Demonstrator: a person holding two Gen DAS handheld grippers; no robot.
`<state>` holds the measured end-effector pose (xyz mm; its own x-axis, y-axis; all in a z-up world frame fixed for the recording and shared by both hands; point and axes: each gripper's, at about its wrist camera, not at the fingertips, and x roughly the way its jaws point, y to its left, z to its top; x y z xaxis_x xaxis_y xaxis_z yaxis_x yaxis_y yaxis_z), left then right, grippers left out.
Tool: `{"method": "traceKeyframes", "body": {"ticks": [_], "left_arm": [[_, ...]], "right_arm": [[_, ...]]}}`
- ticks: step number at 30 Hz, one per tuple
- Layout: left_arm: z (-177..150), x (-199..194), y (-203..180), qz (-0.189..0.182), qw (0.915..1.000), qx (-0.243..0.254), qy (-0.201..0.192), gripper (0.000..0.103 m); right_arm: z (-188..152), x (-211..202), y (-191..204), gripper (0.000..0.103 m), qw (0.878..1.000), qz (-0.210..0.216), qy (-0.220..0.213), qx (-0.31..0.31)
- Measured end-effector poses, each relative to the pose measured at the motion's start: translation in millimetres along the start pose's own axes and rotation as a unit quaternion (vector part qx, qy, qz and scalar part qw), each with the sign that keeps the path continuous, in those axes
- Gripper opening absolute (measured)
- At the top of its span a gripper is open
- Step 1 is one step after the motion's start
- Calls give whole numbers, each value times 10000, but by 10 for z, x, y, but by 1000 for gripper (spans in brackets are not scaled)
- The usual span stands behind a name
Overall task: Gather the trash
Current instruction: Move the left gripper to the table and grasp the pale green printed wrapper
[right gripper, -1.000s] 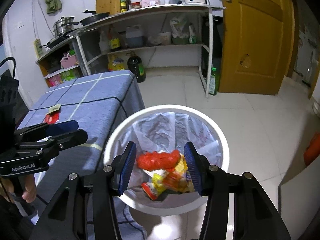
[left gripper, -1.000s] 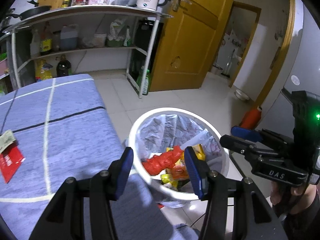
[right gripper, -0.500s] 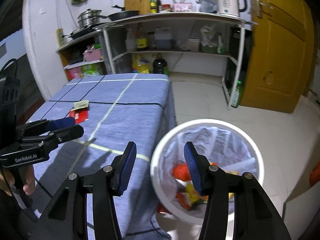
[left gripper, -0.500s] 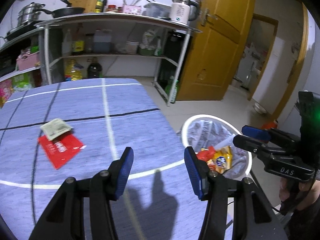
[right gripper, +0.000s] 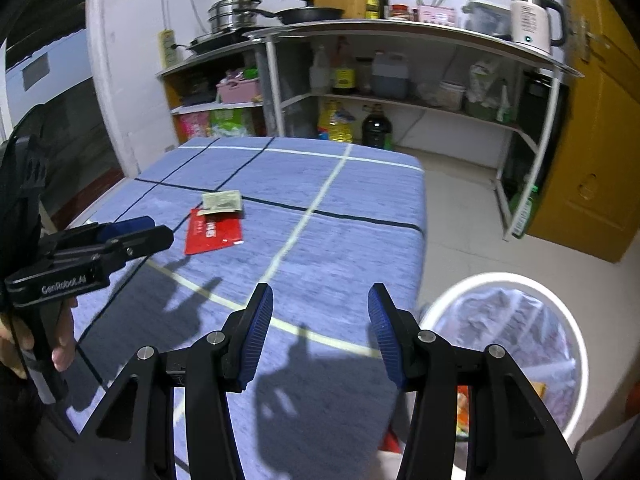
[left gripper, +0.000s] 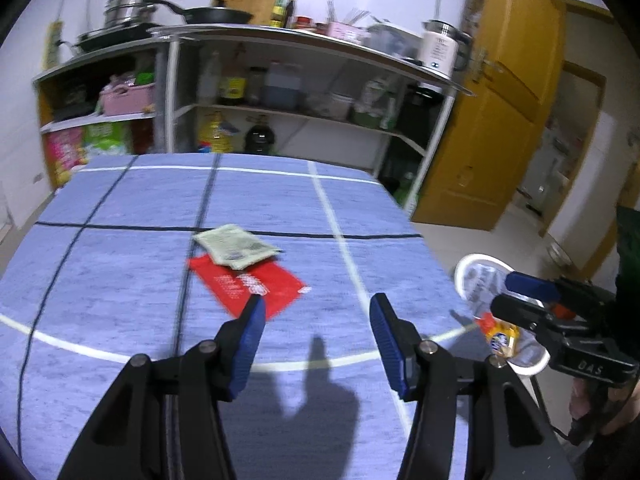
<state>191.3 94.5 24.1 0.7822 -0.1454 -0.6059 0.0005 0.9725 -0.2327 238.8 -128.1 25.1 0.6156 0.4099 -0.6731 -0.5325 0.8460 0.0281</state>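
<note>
Swung away from the white bin [right gripper: 516, 280], both views; where a second ago the bin with its wrappers lay between each pair of jaws, blue checked tablecloth [left gripper: 132, 280] now fills that space. Left gripper [left gripper: 316, 324]: jaws well apart, just been opening wider, nothing between the pads, only bare cloth and the tool's own shadow. Ahead of the left-hand jaw tip, almost touching it in the picture, a flat red packet [left gripper: 248, 284]; lying across its far corner, a pale green-grey sachet [left gripper: 236, 246], overlapping it. Nothing standing between jaws and that trash. Right gripper [right gripper: 320, 316]: jaws apart, holding nothing, over the near stretch of cloth by a white stripe; red packet [right gripper: 214, 234] and sachet [right gripper: 222, 202] well ahead and off to the left of the jaws. Bin down on the floor to the right of the right-hand jaw, beside the table edge, lined with a bag, scraps of coloured wrapper showing inside, partly hidden behind the gripper arm. Left tool in a hand [right gripper: 24, 352] at the left edge. Beyond the table: metal shelving [right gripper: 400, 28] with kettle [right gripper: 532, 20], frying pan, bottles; yellow door [right gripper: 600, 140] to the right.
</note>
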Motion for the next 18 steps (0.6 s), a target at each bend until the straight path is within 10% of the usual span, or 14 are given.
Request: {"method": "traceKeyframes", "body": {"ticks": [18], "left_arm": [[142, 644, 679, 636, 9946, -613, 537, 68]], "right_arm": [[230, 519, 267, 51, 9987, 399, 212, -246]]}}
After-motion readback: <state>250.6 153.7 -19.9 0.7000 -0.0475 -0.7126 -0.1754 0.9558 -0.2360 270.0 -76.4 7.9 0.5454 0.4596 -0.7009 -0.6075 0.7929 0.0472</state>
